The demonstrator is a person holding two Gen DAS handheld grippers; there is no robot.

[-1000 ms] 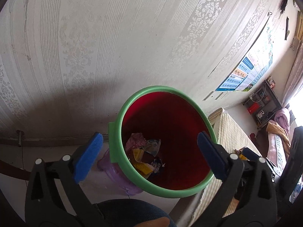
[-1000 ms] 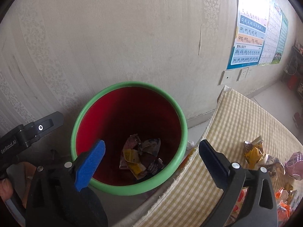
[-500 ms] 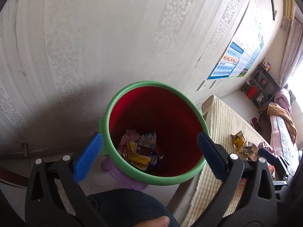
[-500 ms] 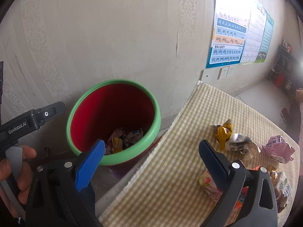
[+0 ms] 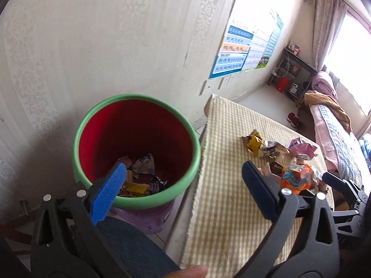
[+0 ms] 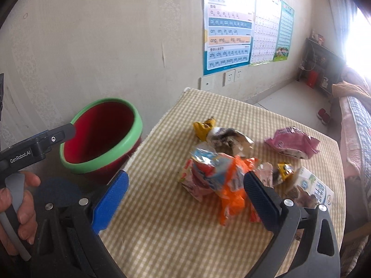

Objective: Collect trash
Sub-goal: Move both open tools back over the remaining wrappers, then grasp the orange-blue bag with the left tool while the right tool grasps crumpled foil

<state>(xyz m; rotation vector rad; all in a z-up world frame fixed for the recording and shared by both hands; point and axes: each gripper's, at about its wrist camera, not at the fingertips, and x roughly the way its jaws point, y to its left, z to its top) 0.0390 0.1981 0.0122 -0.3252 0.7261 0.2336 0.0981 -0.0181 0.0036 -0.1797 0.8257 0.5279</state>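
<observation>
2 sets of jaws spread and empty: I judge I'm between pickups, my right gripper [image 6: 185,191] next reaching the orange wrapper [image 6: 234,185] at frame centre for the bin [image 6: 102,136].

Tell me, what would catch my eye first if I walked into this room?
Probably the red bin with a green rim against the wall, left of the table, with a few crumpled wrappers at its bottom. Next, the bright heap of snack packets on the yellow checked tablecloth, an orange one in front. Both grippers, left and right, hang with jaws wide and empty.
</observation>
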